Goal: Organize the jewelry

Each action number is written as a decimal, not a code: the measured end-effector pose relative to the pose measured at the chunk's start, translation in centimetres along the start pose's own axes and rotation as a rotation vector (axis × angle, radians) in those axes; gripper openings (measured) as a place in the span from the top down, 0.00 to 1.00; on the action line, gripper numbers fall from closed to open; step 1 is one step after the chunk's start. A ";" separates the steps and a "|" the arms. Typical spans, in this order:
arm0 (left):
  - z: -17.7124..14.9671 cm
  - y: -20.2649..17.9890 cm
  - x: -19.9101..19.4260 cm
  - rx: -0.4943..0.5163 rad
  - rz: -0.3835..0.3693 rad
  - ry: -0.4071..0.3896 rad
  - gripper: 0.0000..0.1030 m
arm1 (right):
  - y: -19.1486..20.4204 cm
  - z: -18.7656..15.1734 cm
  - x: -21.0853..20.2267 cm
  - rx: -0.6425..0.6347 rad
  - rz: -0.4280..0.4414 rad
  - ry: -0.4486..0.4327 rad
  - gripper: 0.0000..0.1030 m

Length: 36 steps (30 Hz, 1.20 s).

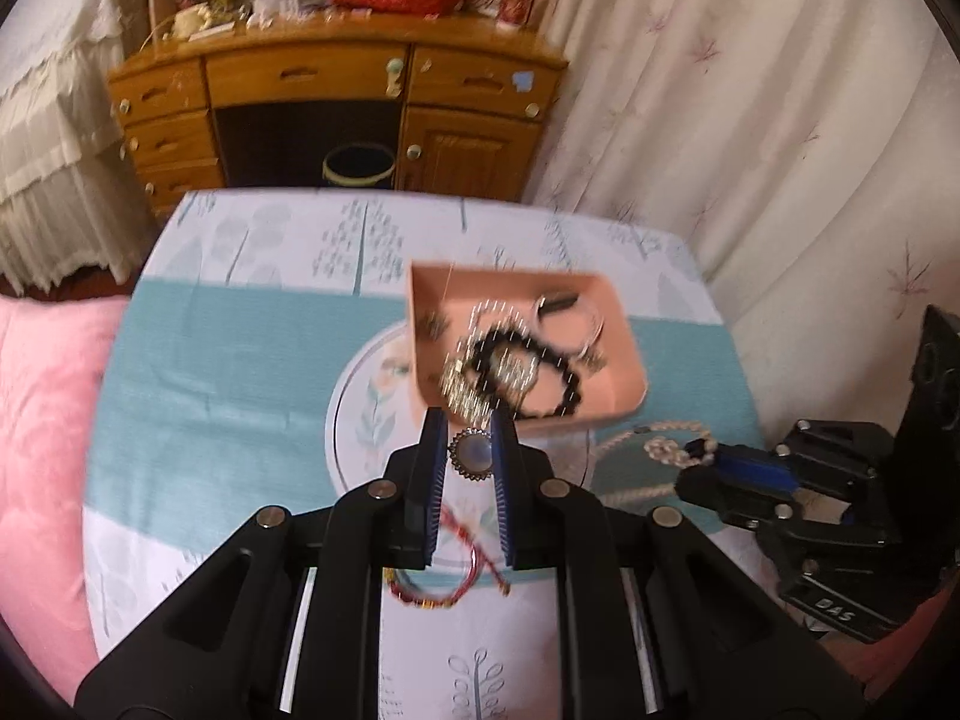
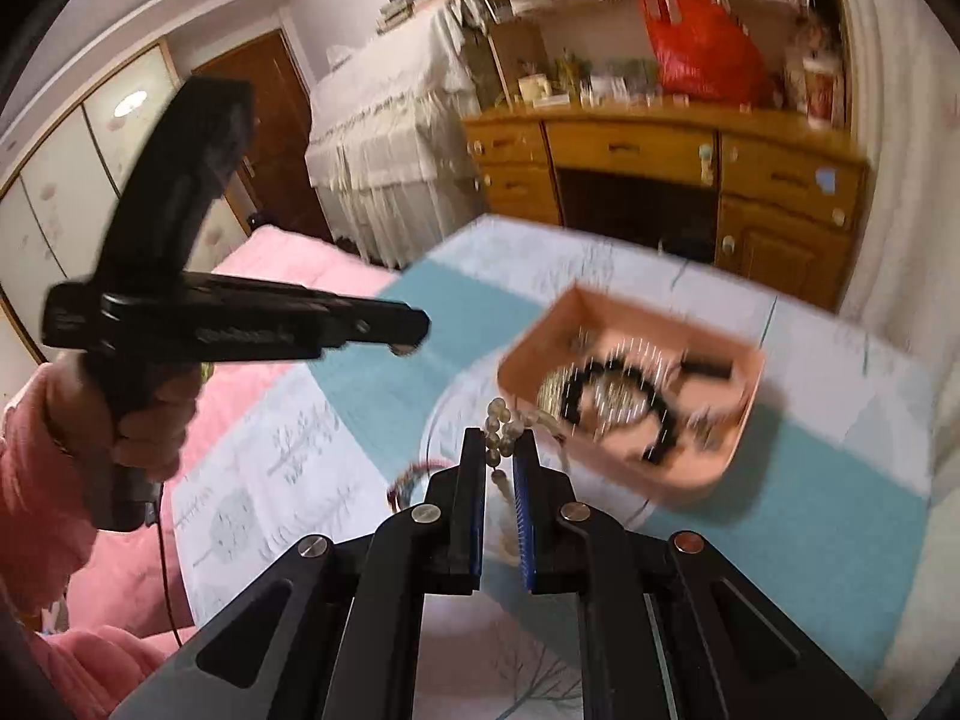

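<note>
While pearl necklace (image 2: 503, 420) sits pinched in right gripper (image 2: 500, 441) jaws, pink tray (image 2: 708, 483) lies just ahead, slightly right. Left gripper (image 1: 470, 420) jaws narrow around round pendant (image 1: 471, 455), grip uncertain; tray just beyond. Right nearer to drop.

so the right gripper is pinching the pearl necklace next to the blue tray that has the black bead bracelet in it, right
Not quite: the tray is pink, not blue, as the right wrist view shows. The blue you saw is the tablecloth under it. The rest holds: the right gripper has the pearl necklace between its fingers beside the tray, and the black bead bracelet lies inside it.
</note>
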<state>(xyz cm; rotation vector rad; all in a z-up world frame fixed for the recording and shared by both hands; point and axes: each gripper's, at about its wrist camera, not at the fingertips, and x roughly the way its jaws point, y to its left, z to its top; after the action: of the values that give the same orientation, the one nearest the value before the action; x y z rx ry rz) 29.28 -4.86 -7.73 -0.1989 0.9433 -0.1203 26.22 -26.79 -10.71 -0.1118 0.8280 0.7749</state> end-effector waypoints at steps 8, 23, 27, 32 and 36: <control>4.1 -1.7 -1.6 0.048 -0.030 -0.093 0.88 | -0.2 5.9 -5.0 -0.033 -0.050 -0.176 0.92; 3.7 -2.1 3.4 0.003 -0.053 -0.170 0.88 | -3.4 5.5 -2.0 0.030 -0.195 -0.213 0.92; 2.1 -1.1 7.7 -0.058 0.019 -0.081 0.69 | -5.3 2.1 2.4 0.147 -0.285 -0.088 0.70; 0.0 0.4 8.6 -0.098 0.068 -0.070 0.33 | -3.8 0.0 3.5 0.132 -0.330 -0.072 0.29; -1.3 2.1 7.9 -0.144 0.094 -0.095 0.31 | -2.5 -1.6 4.0 0.160 -0.295 -0.083 0.15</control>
<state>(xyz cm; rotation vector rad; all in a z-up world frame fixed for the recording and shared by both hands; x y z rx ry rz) 32.85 -4.42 -15.14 -0.2907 0.8651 0.0442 28.54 -26.87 -15.11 -0.0566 0.7703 0.4313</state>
